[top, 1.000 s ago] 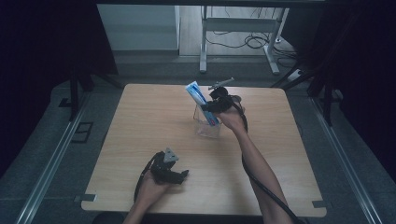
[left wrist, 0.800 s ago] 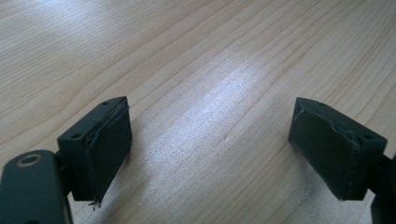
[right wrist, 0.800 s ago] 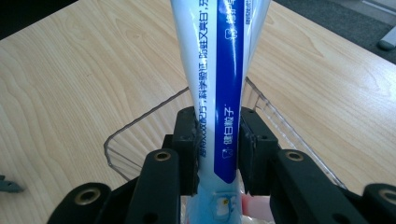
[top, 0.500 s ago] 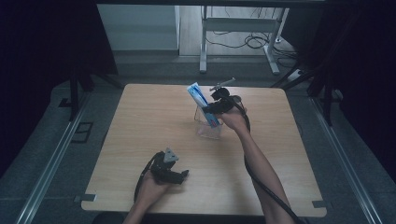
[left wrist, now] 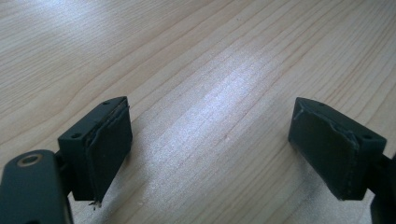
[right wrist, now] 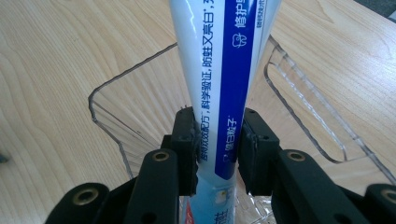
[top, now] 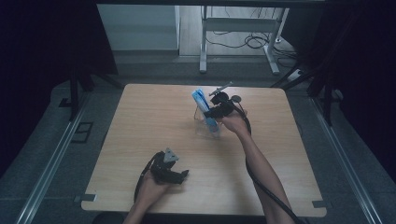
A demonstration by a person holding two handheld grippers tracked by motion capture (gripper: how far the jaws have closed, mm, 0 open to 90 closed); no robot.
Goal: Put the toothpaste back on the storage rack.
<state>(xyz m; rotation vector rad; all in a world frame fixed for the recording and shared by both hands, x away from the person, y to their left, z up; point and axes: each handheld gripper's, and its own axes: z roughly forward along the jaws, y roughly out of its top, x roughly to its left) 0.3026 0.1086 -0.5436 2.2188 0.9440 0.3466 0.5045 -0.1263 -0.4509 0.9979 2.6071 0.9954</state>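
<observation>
The right gripper [right wrist: 217,144] clamped a toothpaste tube [right wrist: 224,70], apparently inside the clear holder [right wrist: 112,121]; the left gripper [left wrist: 210,154] gaped wide, empty.

Lab-like recording room, bare wooden tabletop [top: 140,121], dark curtains [top: 46,42] around, floor rails [top: 51,158], metal stand [top: 240,28], loose cables [top: 243,42]

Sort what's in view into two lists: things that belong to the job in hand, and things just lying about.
In the job:
toothpaste tube
clear plastic holder
right hand-held gripper, shut on the tube

Not in use:
left hand-held gripper, open over the bare table
metal stand on the floor beyond
floor cables
</observation>
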